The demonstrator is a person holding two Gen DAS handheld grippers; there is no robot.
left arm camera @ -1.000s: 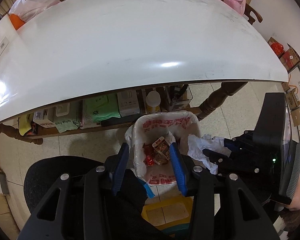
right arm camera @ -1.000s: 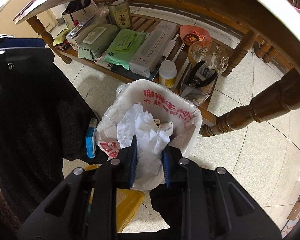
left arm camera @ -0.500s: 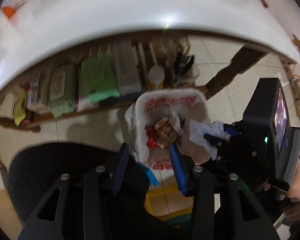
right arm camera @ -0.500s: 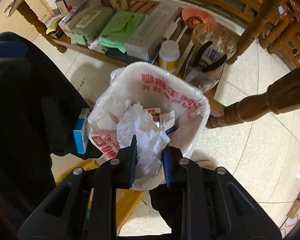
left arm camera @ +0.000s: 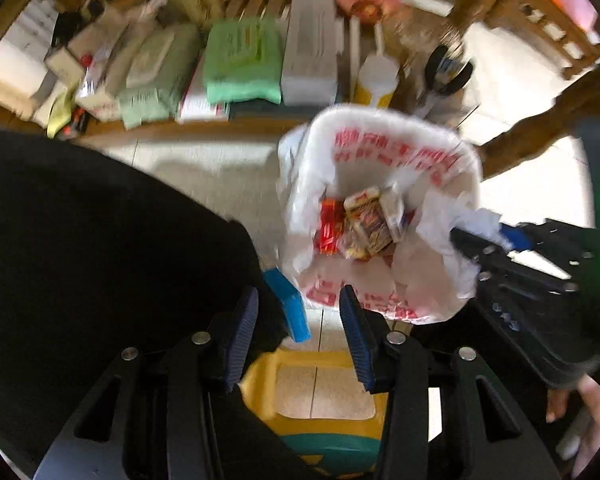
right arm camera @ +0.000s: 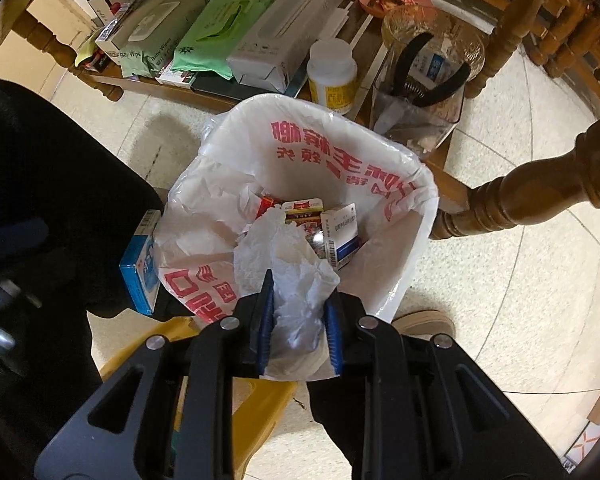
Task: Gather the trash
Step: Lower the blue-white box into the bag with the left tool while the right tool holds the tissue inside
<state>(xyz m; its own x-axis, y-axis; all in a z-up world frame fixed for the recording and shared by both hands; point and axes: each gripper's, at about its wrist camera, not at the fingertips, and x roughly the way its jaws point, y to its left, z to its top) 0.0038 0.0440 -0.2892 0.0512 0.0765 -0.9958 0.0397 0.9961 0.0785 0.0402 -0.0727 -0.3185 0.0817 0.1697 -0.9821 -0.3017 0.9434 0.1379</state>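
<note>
Blue-padded fingers [left arm camera: 242,334] of the left gripper [left arm camera: 298,336] stand apart with nothing between them, pointing down at the floor just beside the bin [left arm camera: 384,148]. In this blurred left view the bin, lined with a white bag printed in red, sits on pale tiles in front of a low wooden shelf [left arm camera: 204,126] crowded with packets. Wrappers [left arm camera: 364,226] lie at the bottom of the bag. A blue box [left arm camera: 286,304] stands by the bin's near wall, close to a dark trouser leg [left arm camera: 100,240]. A yellow stool [left arm camera: 312,420] lies below the fingers. At the right edge the right gripper [left arm camera: 480,232] reaches over the bin's rim with a white tissue [left arm camera: 480,218] in it, and a hand [left arm camera: 588,412] shows below.

From the right view, the right gripper [right arm camera: 298,308] is clamped on the crumpled tissue [right arm camera: 288,264], which bulges out ahead of the pads, above the bag's opening. Under it, in the bin [right arm camera: 380,168], lie a red packet [right arm camera: 302,212] and a small white carton [right arm camera: 342,234]. The blue box [right arm camera: 140,268] leans at the bin's left side. Behind, the shelf [right arm camera: 160,90] carries a green wipes pack [right arm camera: 212,32], a white bottle [right arm camera: 332,74] and a clear tub [right arm camera: 416,116] with pliers. A turned table leg [right arm camera: 528,196] crosses at right, and a shoe [right arm camera: 424,320] shows beside the bin.
</note>
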